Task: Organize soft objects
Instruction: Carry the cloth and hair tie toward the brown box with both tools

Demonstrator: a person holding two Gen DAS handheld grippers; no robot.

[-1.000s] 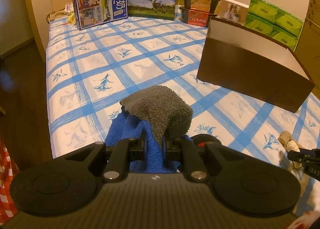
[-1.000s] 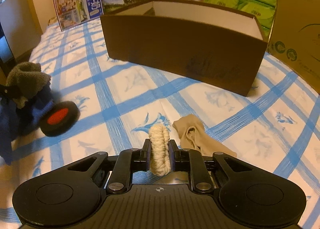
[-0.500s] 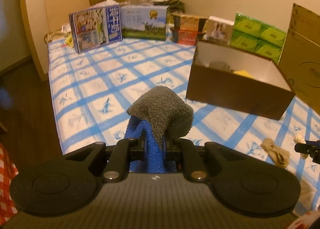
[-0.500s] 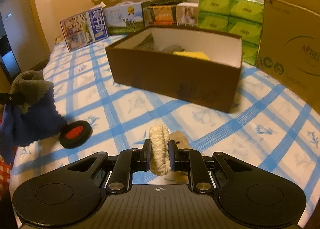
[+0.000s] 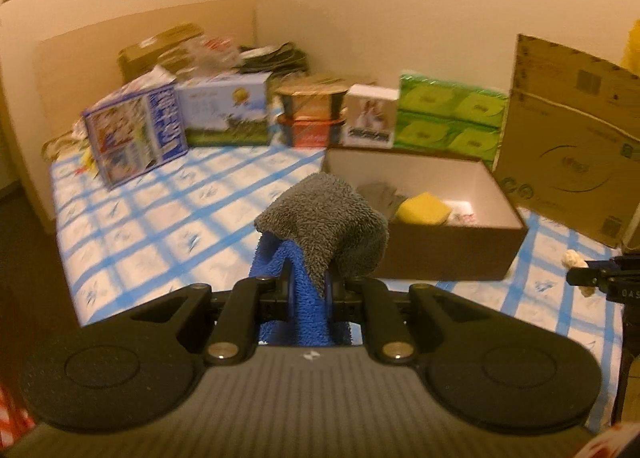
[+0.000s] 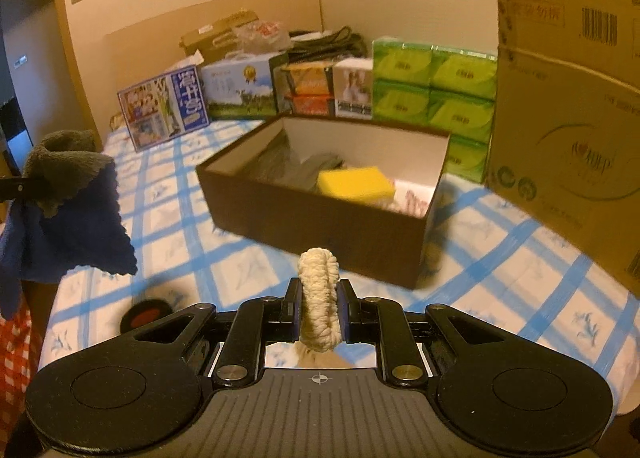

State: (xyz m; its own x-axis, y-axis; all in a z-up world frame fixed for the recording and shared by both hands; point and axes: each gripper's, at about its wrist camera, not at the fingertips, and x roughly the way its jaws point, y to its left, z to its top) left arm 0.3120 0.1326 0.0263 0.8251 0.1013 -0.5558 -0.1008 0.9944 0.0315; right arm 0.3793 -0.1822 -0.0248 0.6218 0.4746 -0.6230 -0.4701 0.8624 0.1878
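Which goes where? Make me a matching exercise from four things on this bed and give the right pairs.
Things:
1. blue and grey towel
2. cream rope knot
3. yellow sponge
4. black and red disc

Places:
A. inside the brown box
B. lying on the checked sheet
C. clamped in the left hand-held gripper
D. clamped in the right hand-held gripper

Pairs: 1-C, 2-D, 3-A, 4-B

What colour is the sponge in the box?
Yellow: the sponge lies in the brown box, clearest in the right wrist view.
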